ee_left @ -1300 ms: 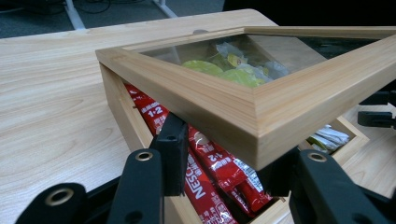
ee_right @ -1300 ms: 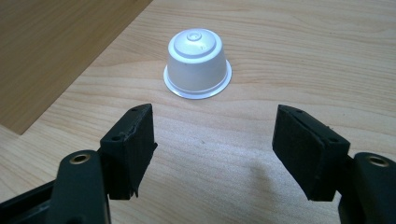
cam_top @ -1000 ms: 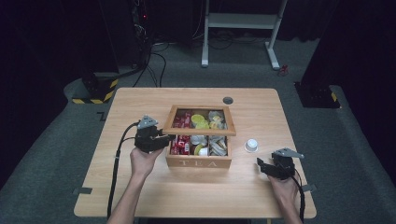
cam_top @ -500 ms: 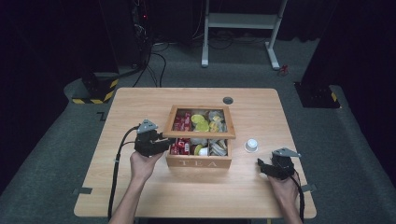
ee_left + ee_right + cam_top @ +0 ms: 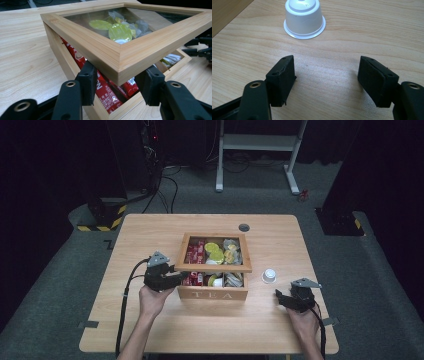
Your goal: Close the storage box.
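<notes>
Lid (image 5: 117, 53) of the tea box (image 5: 212, 287), mid-counter (image 5: 150, 335): a second ago the left gripper (image 5: 117, 86) was clamped on its near-left corner, now the jaws have just been opening and stand either side of the corner, pads apparently off the wood. Lid sits tilted, ajar — reads as being let go. Pale wood frame, clear pane; red sachets (image 5: 105, 90) and yellow pods (image 5: 120, 32) inside. Right gripper (image 5: 327, 80) wide open, empty, facing white plastic capsule (image 5: 304, 17) right of box.

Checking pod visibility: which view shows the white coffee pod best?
The right gripper view: the white coffee pod stands upside down, close, ahead of the open jaws. The high view shows it small beside the tea box.
</notes>
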Tool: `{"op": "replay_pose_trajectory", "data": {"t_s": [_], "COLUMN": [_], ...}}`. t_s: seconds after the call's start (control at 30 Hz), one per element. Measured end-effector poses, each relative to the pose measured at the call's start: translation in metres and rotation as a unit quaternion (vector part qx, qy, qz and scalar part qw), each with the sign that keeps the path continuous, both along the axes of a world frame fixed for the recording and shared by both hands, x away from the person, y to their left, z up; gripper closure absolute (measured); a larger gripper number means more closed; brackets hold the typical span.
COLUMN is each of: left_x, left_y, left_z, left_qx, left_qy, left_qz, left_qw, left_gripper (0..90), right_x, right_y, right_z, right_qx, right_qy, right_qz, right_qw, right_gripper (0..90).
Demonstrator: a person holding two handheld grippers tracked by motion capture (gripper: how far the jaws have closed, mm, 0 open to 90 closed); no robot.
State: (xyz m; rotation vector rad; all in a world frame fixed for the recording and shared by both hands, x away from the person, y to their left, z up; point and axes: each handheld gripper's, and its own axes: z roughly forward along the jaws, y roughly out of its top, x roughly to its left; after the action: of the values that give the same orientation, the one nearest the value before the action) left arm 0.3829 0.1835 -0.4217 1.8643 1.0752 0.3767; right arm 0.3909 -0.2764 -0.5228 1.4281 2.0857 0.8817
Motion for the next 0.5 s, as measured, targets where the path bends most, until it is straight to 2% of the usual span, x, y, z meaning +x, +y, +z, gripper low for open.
{"op": "replay_pose_trajectory", "data": {"t_s": [0.2, 0.3, 0.5], "left_x": [-0.005, -0.006, -0.008], "left_y": [-0.001, -0.001, -0.001], "left_z": [-0.008, -0.013, -0.017], "left_qx": [0.005, 0.013, 0.012], "left_qy": [0.002, -0.001, -0.003], "left_qz": [-0.007, -0.011, -0.012], "left_qw": [1.0, 0.9999, 0.9999], "left_gripper": [48.4, 48.0, 47.4], "right_x": [0.0, 0.0, 0.0], "right_y": [0.0, 0.0, 0.0], "right_z": [0.0, 0.0, 0.0], "right_qx": [-0.001, -0.001, -0.001], "right_qy": [-0.001, -0.001, -0.001], "right_qz": [0.001, 0.001, 0.001], "right_qw": [1.0, 1.0, 1.0], "right_gripper": [30.3, 30.7, 31.0]}}
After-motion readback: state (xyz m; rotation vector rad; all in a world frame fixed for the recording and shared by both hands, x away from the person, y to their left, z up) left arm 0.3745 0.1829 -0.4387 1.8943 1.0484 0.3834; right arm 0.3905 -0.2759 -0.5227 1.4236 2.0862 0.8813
